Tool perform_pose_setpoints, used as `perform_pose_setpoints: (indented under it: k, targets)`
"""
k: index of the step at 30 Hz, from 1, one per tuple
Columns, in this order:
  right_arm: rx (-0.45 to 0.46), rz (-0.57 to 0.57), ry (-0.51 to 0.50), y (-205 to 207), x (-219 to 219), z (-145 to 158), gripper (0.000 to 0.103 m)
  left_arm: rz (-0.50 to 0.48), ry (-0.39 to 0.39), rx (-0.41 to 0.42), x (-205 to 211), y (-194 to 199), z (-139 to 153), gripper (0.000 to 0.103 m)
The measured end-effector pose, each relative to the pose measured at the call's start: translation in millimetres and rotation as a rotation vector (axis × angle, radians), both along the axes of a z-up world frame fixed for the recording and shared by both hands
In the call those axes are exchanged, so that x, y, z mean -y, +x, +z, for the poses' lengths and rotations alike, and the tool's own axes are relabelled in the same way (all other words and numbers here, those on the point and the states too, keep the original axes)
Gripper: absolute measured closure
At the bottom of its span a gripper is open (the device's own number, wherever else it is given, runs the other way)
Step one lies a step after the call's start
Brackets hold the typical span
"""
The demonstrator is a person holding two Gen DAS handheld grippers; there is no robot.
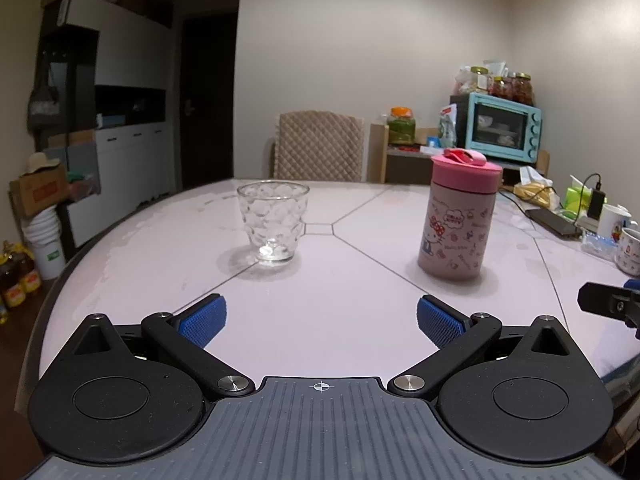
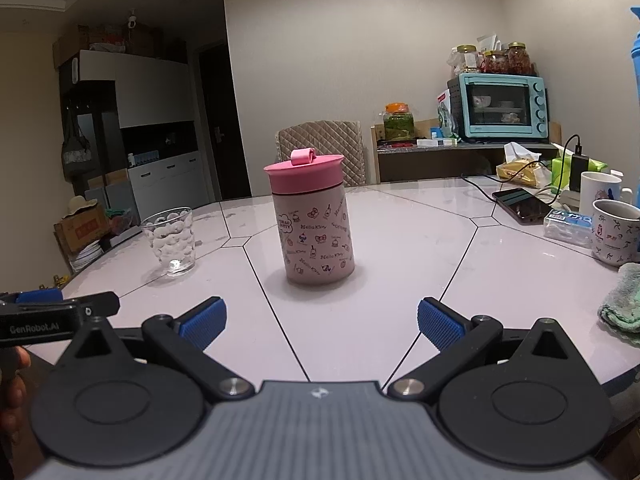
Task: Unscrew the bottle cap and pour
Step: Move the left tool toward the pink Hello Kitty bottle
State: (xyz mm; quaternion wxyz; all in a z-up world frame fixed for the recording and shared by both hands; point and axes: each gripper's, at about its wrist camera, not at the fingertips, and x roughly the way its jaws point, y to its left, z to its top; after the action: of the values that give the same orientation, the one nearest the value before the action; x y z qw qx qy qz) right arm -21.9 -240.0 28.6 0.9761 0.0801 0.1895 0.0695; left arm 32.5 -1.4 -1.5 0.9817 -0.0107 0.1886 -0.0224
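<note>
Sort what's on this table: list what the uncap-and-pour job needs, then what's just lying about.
For the job:
bottle with its pink cap, still on
glass, empty
left gripper and right gripper, both open

Lying about:
phone on charge
two mugs
green cloth
tissue pack
toaster oven and jars behind the table
</note>
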Motion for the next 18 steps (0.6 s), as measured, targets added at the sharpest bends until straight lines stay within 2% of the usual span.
perform_pose_setpoints:
  k: [18]
  targets:
    - [-0.020,-0.008,0.025,34.3,7.8,-2.9,0.000,-0.041,0.006,0.011,-1.6,45.2,2.7,0.000]
